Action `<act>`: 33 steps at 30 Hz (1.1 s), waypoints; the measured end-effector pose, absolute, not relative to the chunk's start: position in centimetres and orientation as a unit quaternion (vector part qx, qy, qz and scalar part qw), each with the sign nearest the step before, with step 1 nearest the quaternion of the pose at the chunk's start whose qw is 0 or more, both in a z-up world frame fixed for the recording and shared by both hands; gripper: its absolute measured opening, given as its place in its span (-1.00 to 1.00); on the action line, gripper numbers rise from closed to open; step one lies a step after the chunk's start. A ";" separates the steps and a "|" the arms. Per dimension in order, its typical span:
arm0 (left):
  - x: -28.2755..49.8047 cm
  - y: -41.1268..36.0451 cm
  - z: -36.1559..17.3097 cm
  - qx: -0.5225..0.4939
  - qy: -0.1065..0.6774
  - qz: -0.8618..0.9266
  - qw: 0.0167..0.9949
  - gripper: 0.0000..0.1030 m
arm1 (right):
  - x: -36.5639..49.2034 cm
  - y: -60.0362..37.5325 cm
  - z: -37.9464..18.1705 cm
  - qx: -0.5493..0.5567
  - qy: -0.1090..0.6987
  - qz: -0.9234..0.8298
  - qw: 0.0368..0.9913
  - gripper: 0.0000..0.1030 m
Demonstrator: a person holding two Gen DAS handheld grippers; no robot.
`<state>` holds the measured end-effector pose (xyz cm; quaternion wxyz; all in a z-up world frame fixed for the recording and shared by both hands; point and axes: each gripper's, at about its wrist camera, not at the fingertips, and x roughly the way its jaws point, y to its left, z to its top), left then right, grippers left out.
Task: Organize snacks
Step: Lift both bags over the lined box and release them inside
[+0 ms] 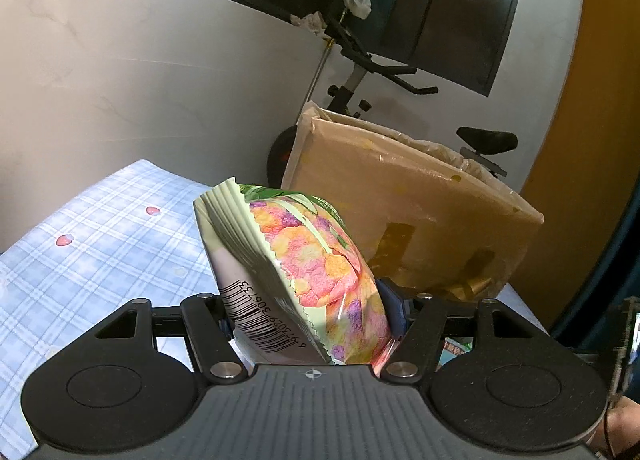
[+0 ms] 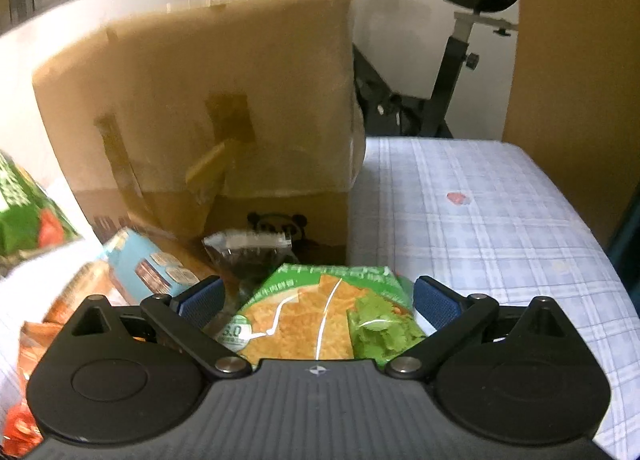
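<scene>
In the left wrist view my left gripper [image 1: 310,312] is shut on a puffy snack bag [image 1: 320,256] printed with pink, orange and purple pieces; its barcode faces the camera. The bag is held up off the checked cloth, tilted, in front of the cardboard box [image 1: 400,220]. In the right wrist view my right gripper [image 2: 318,296] stands open over a green chip bag [image 2: 320,320] that lies between its blue pads [image 2: 200,300], which do not press on it. The box [image 2: 200,100] rises just behind.
A blue-and-white checked cloth [image 2: 480,220] covers the table. Left of the green bag lie a light blue carton [image 2: 144,264], a dark clear packet [image 2: 248,248], an orange bag [image 2: 80,300] and a green-red bag [image 2: 24,212]. An exercise bike [image 2: 460,60] stands behind the table.
</scene>
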<state>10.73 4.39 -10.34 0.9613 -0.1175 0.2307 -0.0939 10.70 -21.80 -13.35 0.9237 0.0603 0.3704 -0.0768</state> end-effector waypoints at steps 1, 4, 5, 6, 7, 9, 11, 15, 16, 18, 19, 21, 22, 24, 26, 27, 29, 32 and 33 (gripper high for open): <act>10.5 4.5 -10.5 -0.116 0.231 -0.093 0.962 0.34 | 10.9 -21.8 -13.7 0.059 0.378 -0.077 0.921 0.99; 10.2 4.8 -10.5 -0.115 0.231 -0.090 0.962 0.34 | 11.1 -21.8 -14.7 0.060 0.386 -0.082 0.917 0.98; 10.2 5.0 -10.5 -0.116 0.231 -0.089 0.962 0.34 | 11.0 -22.0 -14.8 0.065 0.386 -0.083 0.917 0.94; 9.9 5.2 -10.4 -0.118 0.231 -0.089 0.962 0.34 | 10.9 -22.1 -14.8 0.068 0.383 -0.082 0.917 0.87; 9.9 5.2 -10.4 -0.119 0.230 -0.089 0.962 0.34 | 10.7 -22.2 -14.7 0.069 0.381 -0.082 0.918 0.81; 9.7 5.3 -10.2 -0.120 0.227 -0.089 0.963 0.34 | 10.3 -22.5 -14.4 0.074 0.375 -0.082 0.921 0.65; 9.6 5.3 -10.1 -0.118 0.223 -0.089 0.964 0.34 | 9.7 -22.9 -13.9 0.084 0.365 -0.083 0.924 0.61; 9.2 5.2 -9.8 -0.114 0.216 -0.090 0.966 0.34 | 8.2 -23.5 -12.9 0.103 0.347 -0.086 0.928 0.57; 9.1 5.2 -9.7 -0.113 0.215 -0.090 0.966 0.34 | 7.8 -23.6 -12.6 0.106 0.343 -0.087 0.929 0.57; 9.0 5.2 -9.6 -0.109 0.212 -0.092 0.967 0.34 | 7.1 -23.9 -12.0 0.115 0.333 -0.088 0.932 0.57; 9.0 5.2 -9.5 -0.107 0.211 -0.092 0.967 0.34 | 6.8 -24.0 -11.6 0.120 0.327 -0.088 0.933 0.57; 8.8 5.2 -9.1 -0.101 0.207 -0.093 0.969 0.34 | 6.3 -24.1 -10.9 0.125 0.316 -0.088 0.937 0.57; 8.8 5.2 -9.0 -0.098 0.205 -0.094 0.969 0.34 | 6.0 -24.1 -10.5 0.127 0.308 -0.088 0.939 0.56; 8.7 5.3 -8.6 -0.091 0.199 -0.094 0.971 0.34 | 5.4 -24.2 -9.6 0.129 0.289 -0.088 0.944 0.56; 8.5 5.5 -8.0 -0.088 0.193 -0.095 0.973 0.34 | 5.2 -24.3 -8.6 0.128 0.275 -0.090 0.948 0.56; 8.4 5.7 -7.8 -0.087 0.189 -0.097 0.973 0.34 | 5.0 -24.3 -7.9 0.128 0.267 -0.090 0.951 0.56; 8.3 5.9 -6.9 -0.082 0.178 -0.099 0.976 0.34 | 4.8 -24.3 -6.9 0.130 0.251 -0.088 0.955 0.56; 8.0 5.9 -5.5 -0.070 0.160 -0.102 0.979 0.34 | 4.4 -24.5 -5.0 0.137 0.223 -0.082 0.962 0.56; 8.1 5.9 -5.0 -0.068 0.154 -0.103 0.980 0.34 | 4.3 -24.5 -4.2 0.137 0.214 -0.079 0.964 0.56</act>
